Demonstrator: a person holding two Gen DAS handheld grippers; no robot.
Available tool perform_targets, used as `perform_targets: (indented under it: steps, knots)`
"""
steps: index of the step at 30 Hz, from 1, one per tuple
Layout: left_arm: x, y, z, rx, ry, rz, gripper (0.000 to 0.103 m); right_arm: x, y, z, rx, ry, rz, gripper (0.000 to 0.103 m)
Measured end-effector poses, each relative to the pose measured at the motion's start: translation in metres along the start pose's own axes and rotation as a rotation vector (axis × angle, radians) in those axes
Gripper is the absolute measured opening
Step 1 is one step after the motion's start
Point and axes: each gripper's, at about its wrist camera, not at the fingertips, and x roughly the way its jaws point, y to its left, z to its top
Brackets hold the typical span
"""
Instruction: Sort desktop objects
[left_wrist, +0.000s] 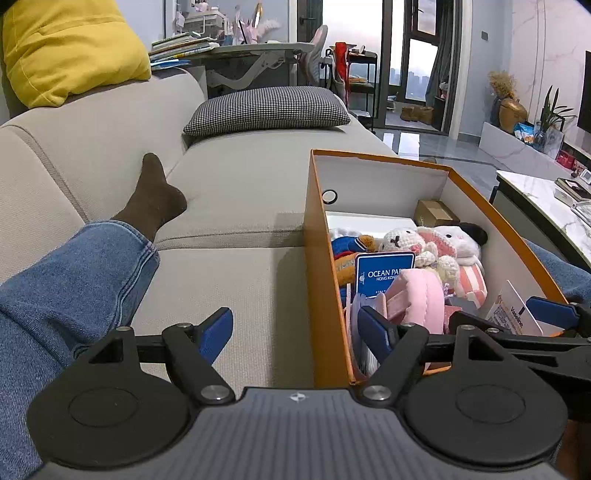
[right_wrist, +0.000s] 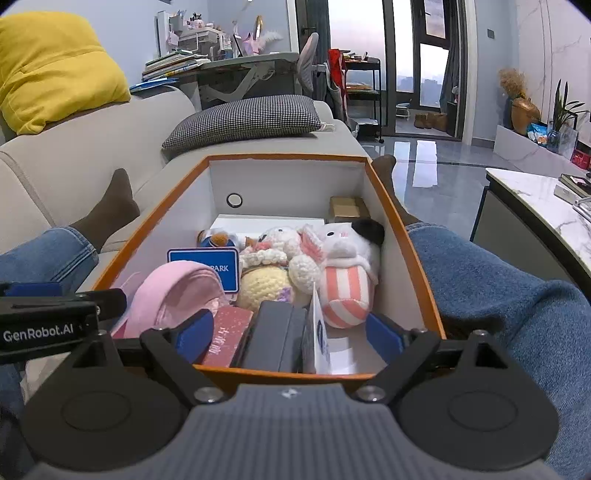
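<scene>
An orange box (right_wrist: 424, 266) with white inner walls sits on the sofa between my legs; it also shows in the left wrist view (left_wrist: 321, 280). It holds a pink pouch (right_wrist: 173, 291), a blue Ocean Park card (right_wrist: 221, 266), crocheted dolls (right_wrist: 280, 254), a striped plush (right_wrist: 347, 291), a red packet (right_wrist: 229, 336), a dark case (right_wrist: 277, 336) and a white card (right_wrist: 317, 336). My left gripper (left_wrist: 297, 332) is open, straddling the box's left wall. My right gripper (right_wrist: 290, 334) is open over the box's near end, empty.
A beige sofa (left_wrist: 236, 206) carries a houndstooth cushion (left_wrist: 266, 110) and a yellow pillow (left_wrist: 66, 48). My jeans legs (right_wrist: 498, 302) flank the box. A marble coffee table (right_wrist: 546, 206) stands at right. A desk with books (right_wrist: 207, 62) is behind.
</scene>
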Motion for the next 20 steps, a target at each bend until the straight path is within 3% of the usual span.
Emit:
perform_targets:
  steps: [20]
  knots:
    - [0.0005, 0.0003, 0.0011, 0.004, 0.003, 0.003, 0.088, 0.0002, -0.0001, 0.0001, 0.000, 0.000, -0.001, 0.090]
